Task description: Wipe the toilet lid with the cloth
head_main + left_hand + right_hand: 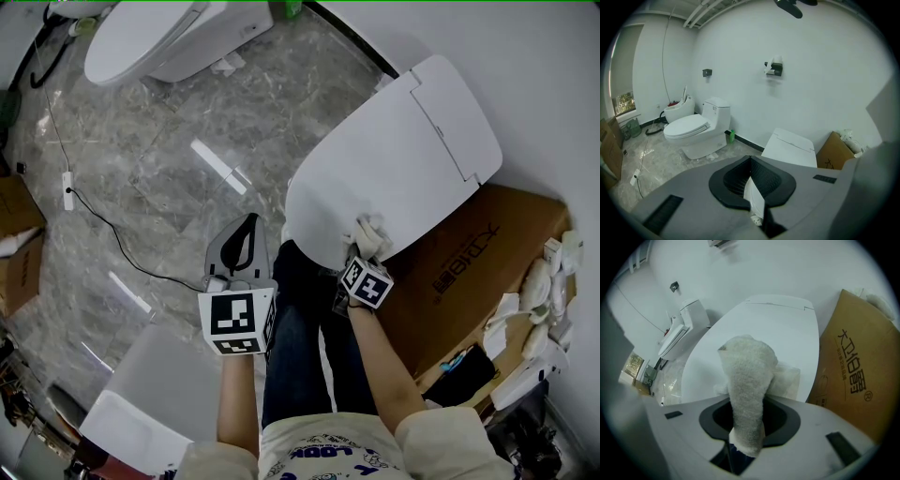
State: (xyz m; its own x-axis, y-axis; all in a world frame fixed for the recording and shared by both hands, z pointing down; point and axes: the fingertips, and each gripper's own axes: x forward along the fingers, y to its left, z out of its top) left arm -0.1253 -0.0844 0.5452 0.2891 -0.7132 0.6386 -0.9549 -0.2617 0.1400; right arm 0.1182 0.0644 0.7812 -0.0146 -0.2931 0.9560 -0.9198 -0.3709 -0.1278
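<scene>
The toilet lid is plain white, and the cloth is a fluffy off-white. The cardboard box is brown with dark printed characters. The floor is grey marble, veined white.

Cardboard box, right side of right gripper view: large dark Chinese characters running down face. First reads 大, second unclear, last two 伯爵, small ® at end. Finer print line alongside too small to read. Same print on box in head view, right of centre, illegible there.

Shirt, bottom edge of head view: blue letters, apparently "LOOK".

Left gripper cube, right gripper cube: black-white square markers, no letters.
</scene>
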